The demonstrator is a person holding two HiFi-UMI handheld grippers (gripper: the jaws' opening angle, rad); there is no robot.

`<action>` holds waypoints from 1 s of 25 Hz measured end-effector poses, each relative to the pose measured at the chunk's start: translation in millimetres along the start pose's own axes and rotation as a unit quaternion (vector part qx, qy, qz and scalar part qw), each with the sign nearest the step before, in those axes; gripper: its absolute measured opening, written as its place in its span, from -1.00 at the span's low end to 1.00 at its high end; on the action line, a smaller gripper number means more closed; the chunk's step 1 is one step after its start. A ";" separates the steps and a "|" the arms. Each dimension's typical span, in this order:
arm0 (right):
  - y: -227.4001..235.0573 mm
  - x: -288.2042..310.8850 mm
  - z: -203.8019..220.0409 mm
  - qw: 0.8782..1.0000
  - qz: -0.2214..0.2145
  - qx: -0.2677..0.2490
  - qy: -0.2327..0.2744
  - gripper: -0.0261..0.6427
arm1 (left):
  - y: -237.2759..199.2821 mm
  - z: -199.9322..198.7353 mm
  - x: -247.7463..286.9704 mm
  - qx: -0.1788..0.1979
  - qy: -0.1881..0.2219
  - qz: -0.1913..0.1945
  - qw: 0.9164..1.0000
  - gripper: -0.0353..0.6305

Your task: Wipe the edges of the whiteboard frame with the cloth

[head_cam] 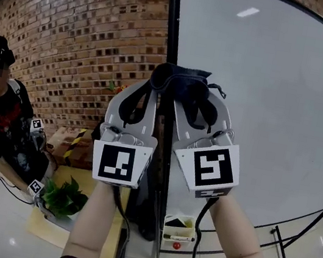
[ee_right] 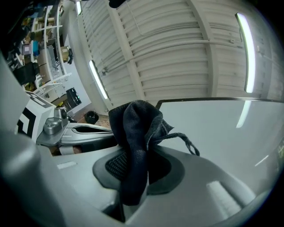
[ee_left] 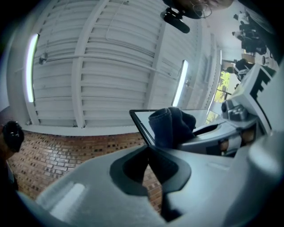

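Head view, left gripper [head_cam: 155, 84]: it is raised against the dark whiteboard frame [head_cam: 172, 41], and its fingers are drawn in to a point at the edge of the cloth [head_cam: 183, 76].
Head view, right gripper [head_cam: 195, 94]: it is held just beside the left one, and its tips are covered by the dark cloth bunched over the frame's vertical edge.
Head view, surroundings: the whiteboard [head_cam: 263, 112] is seen to the right of the frame and a brick wall [head_cam: 85, 37] to the left.
Left gripper view, claw [ee_left: 148, 148]: the pads are brought together at their tips and nothing is seen pinched between them; a narrow gap is left only behind the tips.
Left gripper view, cloth [ee_left: 171, 126]: it is seen just beyond the tips, beside the frame corner [ee_left: 140, 124].
Right gripper view, claw [ee_right: 133, 164]: the jaws are clamped on the cloth [ee_right: 135, 133], of which a fold is squeezed between the pads while the bulk is bunched above them.
Right gripper view, whiteboard [ee_right: 222, 133]: its surface is seen directly behind the cloth.
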State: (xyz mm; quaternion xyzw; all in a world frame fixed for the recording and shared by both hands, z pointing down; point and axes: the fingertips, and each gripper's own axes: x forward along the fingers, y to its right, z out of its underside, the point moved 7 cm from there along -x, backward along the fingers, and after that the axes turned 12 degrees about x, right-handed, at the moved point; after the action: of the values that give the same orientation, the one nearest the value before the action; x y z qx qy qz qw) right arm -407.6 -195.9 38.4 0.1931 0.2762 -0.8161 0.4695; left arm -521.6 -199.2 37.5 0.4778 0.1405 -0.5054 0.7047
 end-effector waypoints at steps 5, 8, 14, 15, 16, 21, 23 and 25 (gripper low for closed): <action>0.3 26.9 -38.0 1.000 0.001 -0.026 0.007 -0.68 | -25.9 -23.5 24.6 0.002 0.008 -0.008 1.000 -0.88; 3.9 38.4 -59.9 0.999 0.003 -0.039 0.018 -0.68 | -38.6 -37.0 34.8 0.017 0.013 -0.006 1.000 -0.88; 16.2 58.4 -71.1 0.995 0.006 -0.088 0.043 -0.68 | -46.8 -37.4 56.8 0.040 0.039 -0.015 0.998 -0.88; 18.0 62.5 -73.8 0.994 0.006 -0.096 0.047 -0.68 | -47.2 -37.7 61.5 0.041 0.046 -0.014 0.998 -0.88; 20.0 66.2 -77.0 0.993 0.006 -0.104 0.052 -0.68 | -46.7 -39.8 65.3 0.040 0.050 -0.012 0.998 -0.88; 27.0 79.9 -100.6 0.989 0.015 -0.127 0.069 -0.68 | -52.8 -55.2 79.6 0.064 0.072 -0.015 0.995 -0.88; 24.3 83.0 -105.5 0.988 0.017 -0.132 0.076 -0.68 | -57.9 -57.6 80.5 0.064 0.085 -0.017 0.994 -0.88; 23.2 84.7 -109.0 0.987 0.018 -0.136 0.084 -0.68 | -62.1 -60.0 80.8 0.064 0.089 -0.018 0.994 -0.88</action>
State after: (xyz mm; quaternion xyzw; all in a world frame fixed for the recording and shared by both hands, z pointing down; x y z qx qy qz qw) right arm -422.3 -192.4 -100.8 0.2002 0.4195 -0.7433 0.4810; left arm -520.8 -199.0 -80.7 0.5625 0.1788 -0.4810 0.6483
